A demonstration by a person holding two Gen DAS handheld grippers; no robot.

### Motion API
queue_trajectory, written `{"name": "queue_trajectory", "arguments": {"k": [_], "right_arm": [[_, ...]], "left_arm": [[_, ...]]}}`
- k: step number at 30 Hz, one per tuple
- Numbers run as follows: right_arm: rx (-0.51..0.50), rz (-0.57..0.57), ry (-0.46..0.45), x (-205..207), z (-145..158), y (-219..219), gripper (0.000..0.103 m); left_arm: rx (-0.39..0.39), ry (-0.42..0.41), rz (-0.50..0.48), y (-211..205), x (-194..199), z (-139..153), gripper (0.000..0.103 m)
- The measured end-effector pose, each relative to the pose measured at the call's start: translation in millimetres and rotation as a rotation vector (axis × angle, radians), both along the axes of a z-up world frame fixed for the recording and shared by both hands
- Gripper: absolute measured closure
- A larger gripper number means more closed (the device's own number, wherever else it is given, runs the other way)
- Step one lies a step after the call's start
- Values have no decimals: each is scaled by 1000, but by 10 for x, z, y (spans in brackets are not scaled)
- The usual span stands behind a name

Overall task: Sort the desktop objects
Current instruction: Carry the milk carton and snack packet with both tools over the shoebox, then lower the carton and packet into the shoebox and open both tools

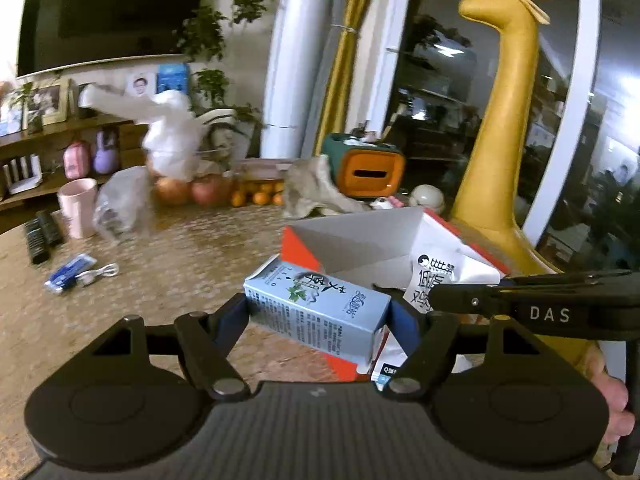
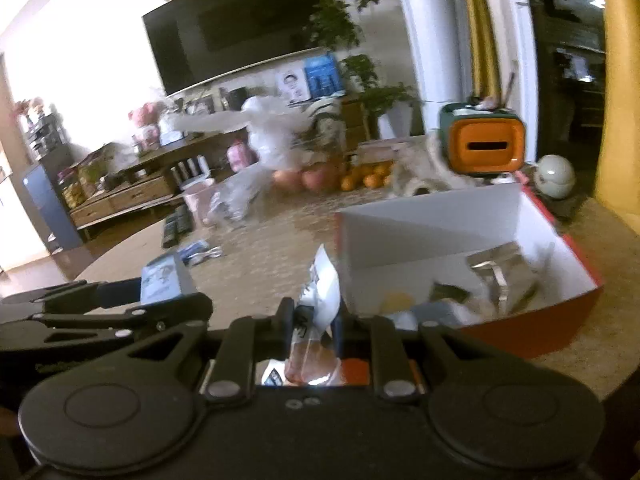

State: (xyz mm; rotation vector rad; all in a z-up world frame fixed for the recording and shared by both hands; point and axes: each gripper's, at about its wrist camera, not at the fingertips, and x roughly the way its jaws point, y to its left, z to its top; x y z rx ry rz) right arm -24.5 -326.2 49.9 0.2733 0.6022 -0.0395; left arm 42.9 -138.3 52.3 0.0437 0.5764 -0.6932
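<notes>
The blue carton [image 1: 316, 308] sits crosswise between the pads of the left gripper [image 1: 320, 316], which is spread wide and clamps it by its ends, lifted off the table [image 1: 160, 280] just before the open red box [image 1: 360, 248]. The right gripper [image 2: 312, 320], nearly closed, pinches a white sachet [image 2: 320, 288] standing upright between its fingers, at the near left corner of that box, which already has some foil packets [image 2: 500, 272] inside. A pink cup [image 1: 78, 208] stands well off to the left.
</notes>
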Motion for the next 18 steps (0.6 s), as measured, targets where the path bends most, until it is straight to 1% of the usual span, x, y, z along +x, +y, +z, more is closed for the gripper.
{"name": "queue_trajectory", "arguments": {"k": [9,18], "right_arm": [[-7,-92,-14,-27,-53,-479,85],[-23,-157,-11,159,-136,-832,85]], "left_arm": [[31,-5,-79,-523,95,-63,29],[71,7,-132,-991,343,-177,29]]}}
